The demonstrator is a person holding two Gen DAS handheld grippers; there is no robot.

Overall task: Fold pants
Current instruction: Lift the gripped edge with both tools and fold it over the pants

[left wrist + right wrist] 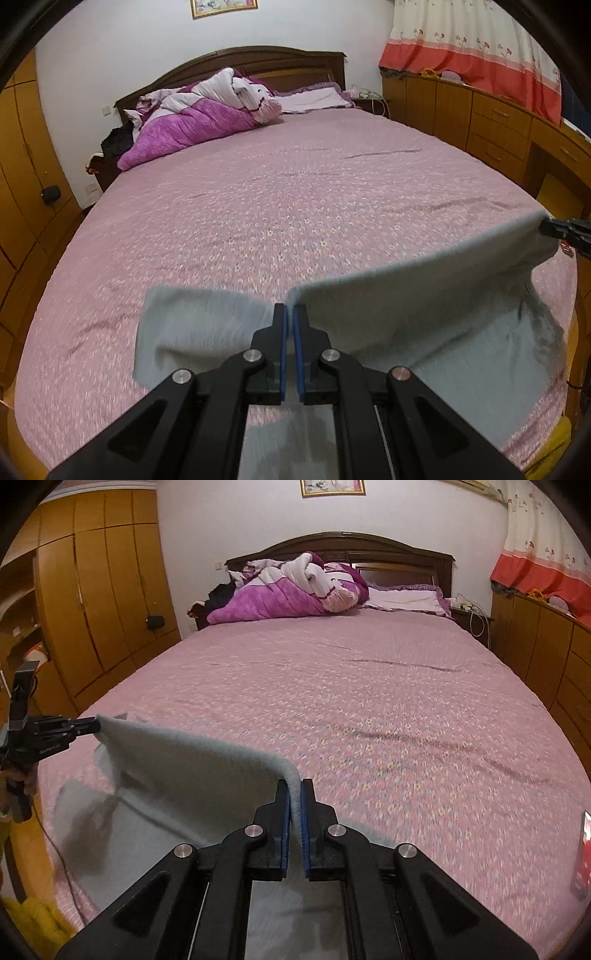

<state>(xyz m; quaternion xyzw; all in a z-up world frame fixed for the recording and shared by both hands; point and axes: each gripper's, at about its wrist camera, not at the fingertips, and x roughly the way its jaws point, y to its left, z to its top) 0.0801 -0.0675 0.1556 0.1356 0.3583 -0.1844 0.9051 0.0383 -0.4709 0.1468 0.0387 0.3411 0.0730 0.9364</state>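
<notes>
Item: pants (424,295), pale grey, soft knit. Location: near end of the bed (295,192), one edge raised clear of the pink floral bedspread and stretched in a band between two tongs, the remainder hanging and trailing onto the cover below.

Left tongs (290,314): blue pads clamped on one corner of the raised edge. A loose grey flap spread to their left.

Right tongs (295,794): pads clamped on the opposite corner, cloth pinched upright between them.

Reason for hold, as judged: gripping both ends of one edge kept the cloth taut and level, so it could be carried over the rest of the garment in one even fold.

Other contents: crumpled purple quilt (288,590) at the headboard, well apart from the work; yellow cloth (550,450) at the bed's near corner.

Not determinable: whether the held edge was waistband or hem; the lie of the legs beneath the tongs' frames; the dark patch in the hanging part, shadow or fold. Motion blur softened the fabric edges. Only a hand showed at the frame edge.
</notes>
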